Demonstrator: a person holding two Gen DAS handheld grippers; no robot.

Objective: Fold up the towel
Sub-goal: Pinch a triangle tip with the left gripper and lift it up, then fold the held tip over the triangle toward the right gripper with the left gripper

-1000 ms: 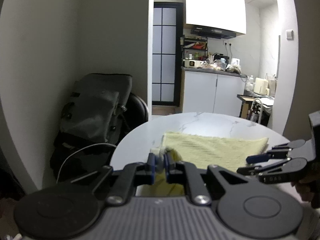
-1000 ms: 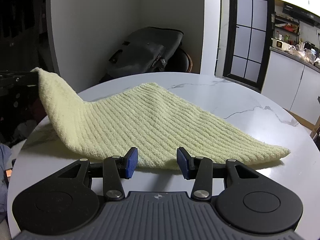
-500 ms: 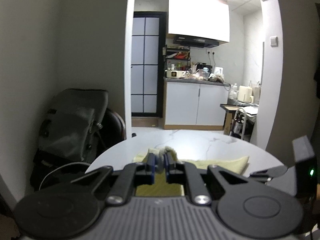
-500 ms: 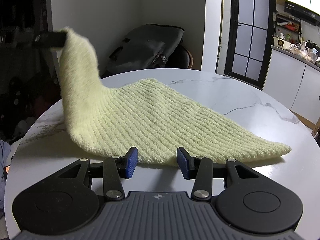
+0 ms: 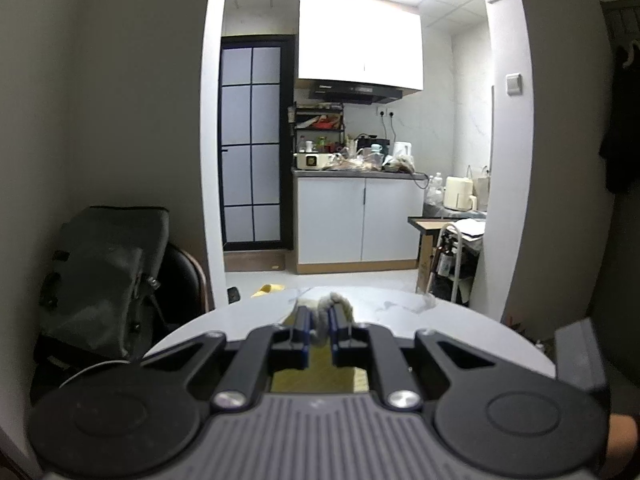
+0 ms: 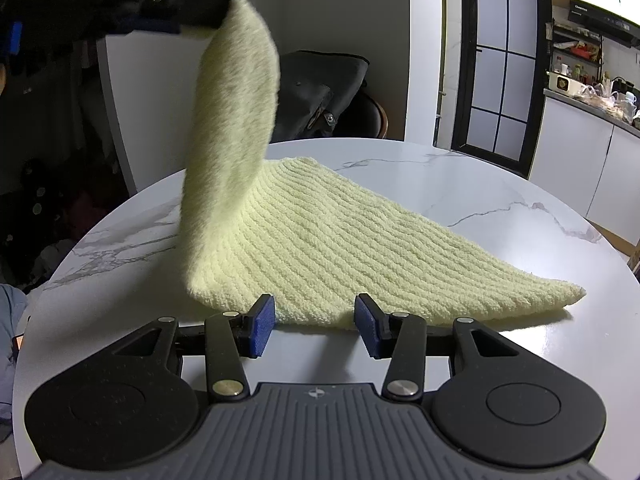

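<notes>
A pale yellow ribbed towel (image 6: 344, 236) lies on the round white marble table (image 6: 500, 184). My left gripper (image 5: 319, 322) is shut on one towel corner (image 5: 334, 306) and holds it high above the table; it also shows in the right wrist view (image 6: 188, 8) at the upper left, with the towel hanging from it in a tall flap (image 6: 232, 120). My right gripper (image 6: 315, 322) is open and empty, low at the towel's near edge, which lies between its blue pads (image 6: 262, 326).
A dark bag (image 5: 100, 272) rests on a chair beyond the table's far left side. A kitchen counter with white cabinets (image 5: 356, 220) stands behind a doorway. The table's right part (image 6: 560, 320) is bare marble.
My left gripper has lifted the towel corner much higher and carried it inward over the towel. The right gripper has stayed open at the near edge.
</notes>
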